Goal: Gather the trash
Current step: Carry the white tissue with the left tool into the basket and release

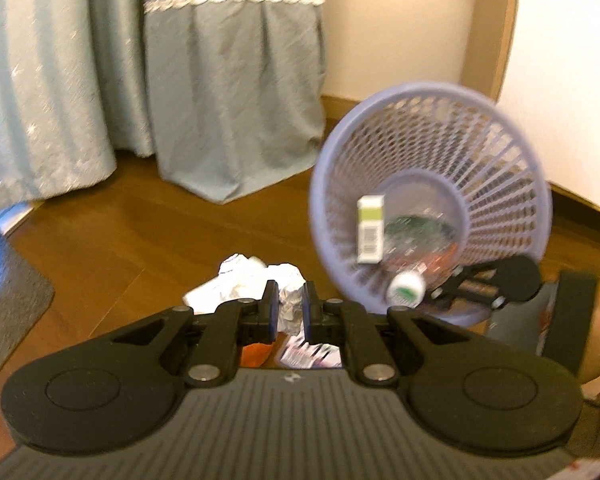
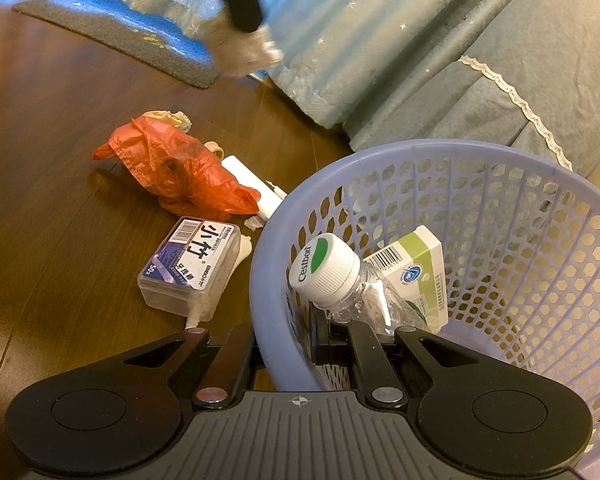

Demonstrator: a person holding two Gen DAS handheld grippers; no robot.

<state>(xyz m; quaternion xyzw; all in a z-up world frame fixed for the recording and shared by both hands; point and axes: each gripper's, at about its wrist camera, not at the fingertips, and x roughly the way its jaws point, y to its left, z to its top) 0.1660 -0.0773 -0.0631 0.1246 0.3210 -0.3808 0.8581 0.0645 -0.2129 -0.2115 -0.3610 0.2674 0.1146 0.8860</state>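
The task looks about half done. In the purple basket (image 2: 500,216) a plastic bottle (image 2: 356,292) and a small green-and-white box (image 2: 416,276) lie already. On the wooden floor (image 2: 52,160) beside the basket there is more to collect: an orange plastic bag (image 2: 176,172), a clear plastic case (image 2: 192,268), and a white roll (image 2: 252,184) partly under the bag.

The left gripper (image 1: 290,308) has its fingers closed on a crumpled white paper (image 1: 288,300), held above the floor near the basket. The right gripper (image 2: 288,336) pinches the basket rim between its fingers and holds the basket tilted.

The left wrist view shows the paper in the grip and the open mouth of the basket. The right wrist view shows the litter on the floor clearly, which the left view hides almost fully behind its own fingers.
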